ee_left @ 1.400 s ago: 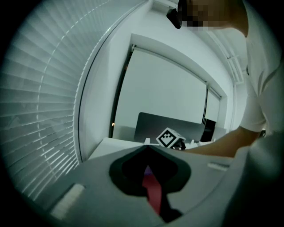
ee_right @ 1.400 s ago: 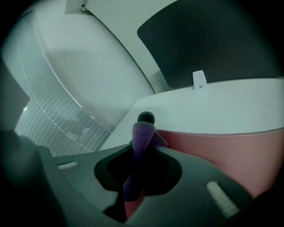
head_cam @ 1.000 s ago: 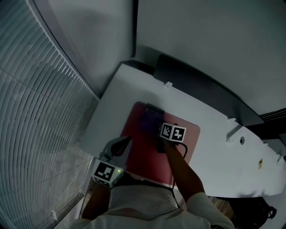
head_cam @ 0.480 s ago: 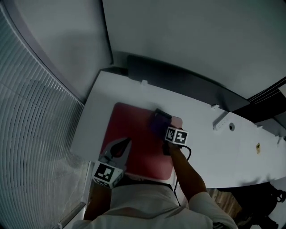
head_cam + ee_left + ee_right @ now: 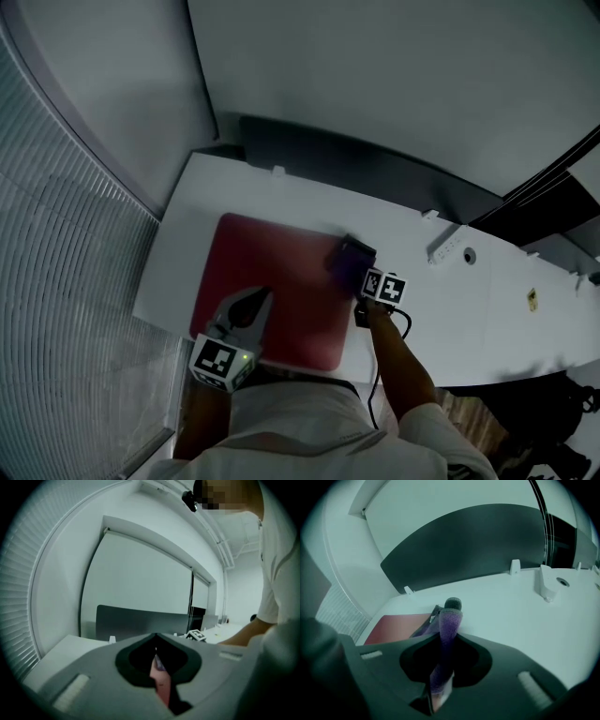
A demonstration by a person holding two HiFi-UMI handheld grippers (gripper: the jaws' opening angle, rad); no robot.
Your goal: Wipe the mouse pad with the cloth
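Note:
A red mouse pad (image 5: 267, 272) lies on the white desk (image 5: 497, 323). My right gripper (image 5: 360, 277) is shut on a purple cloth (image 5: 347, 262) and holds it down at the pad's far right edge. In the right gripper view the cloth (image 5: 448, 632) stands pinched between the jaws, with the pad (image 5: 396, 623) to the left. My left gripper (image 5: 253, 302) rests on the pad's near left part, jaws shut. In the left gripper view a sliver of the pad (image 5: 161, 685) shows through the slit below the left gripper's (image 5: 156, 637) closed tips.
A dark divider panel (image 5: 375, 164) runs along the desk's far edge. White clips and a round cable port (image 5: 468, 255) sit on the desk to the right of the pad. Window blinds (image 5: 66, 309) stand to the left. A black cable (image 5: 401, 323) trails from the right gripper.
My right gripper has dragged the cloth rightward across the pad to its far right edge. The left gripper has stayed on the pad's near part. The head view has shifted.

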